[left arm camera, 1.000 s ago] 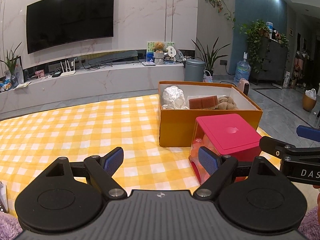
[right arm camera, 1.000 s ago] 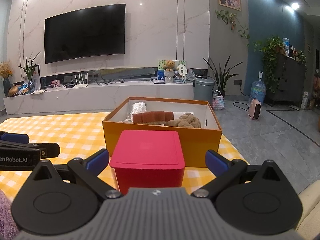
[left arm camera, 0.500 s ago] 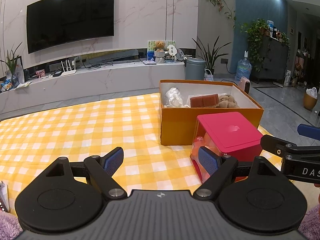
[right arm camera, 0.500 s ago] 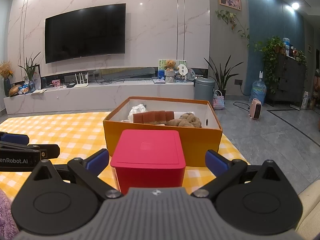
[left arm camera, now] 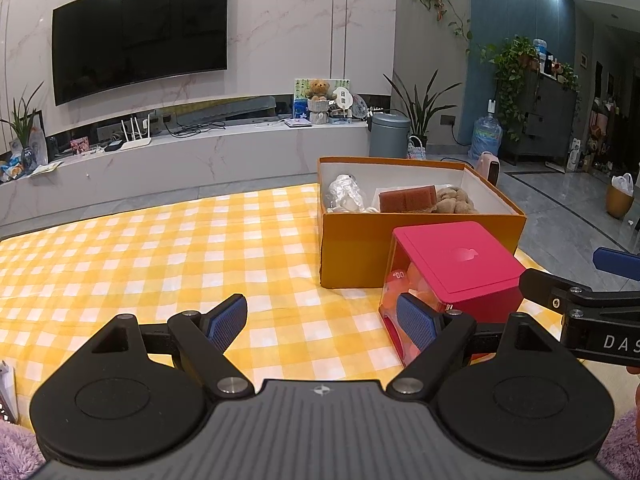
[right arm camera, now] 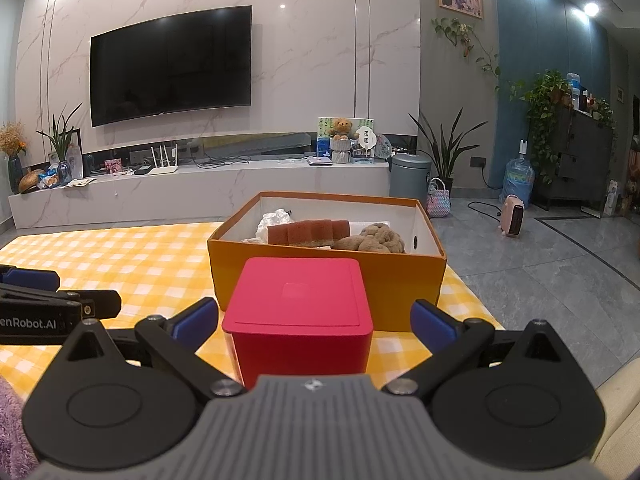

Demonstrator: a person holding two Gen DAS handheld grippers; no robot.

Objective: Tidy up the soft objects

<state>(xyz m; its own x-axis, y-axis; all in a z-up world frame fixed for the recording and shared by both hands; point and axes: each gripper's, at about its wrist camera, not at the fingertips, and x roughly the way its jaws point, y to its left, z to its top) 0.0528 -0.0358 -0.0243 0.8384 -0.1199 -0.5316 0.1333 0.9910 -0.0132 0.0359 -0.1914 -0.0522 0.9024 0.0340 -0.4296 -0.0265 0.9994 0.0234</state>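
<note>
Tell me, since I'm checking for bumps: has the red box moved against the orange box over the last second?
No. The red box sits in front of the orange box, same spot as before.

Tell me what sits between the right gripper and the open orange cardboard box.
In the right wrist view, a red lidded cube-shaped container stands on the yellow checked cloth, between the open right gripper and the orange cardboard box. Nothing else lies there.

Brown sponge [right arm camera: 307,232] and tan plush [right arm camera: 374,240] (touching) inside orange box [right arm camera: 328,276].
</note>
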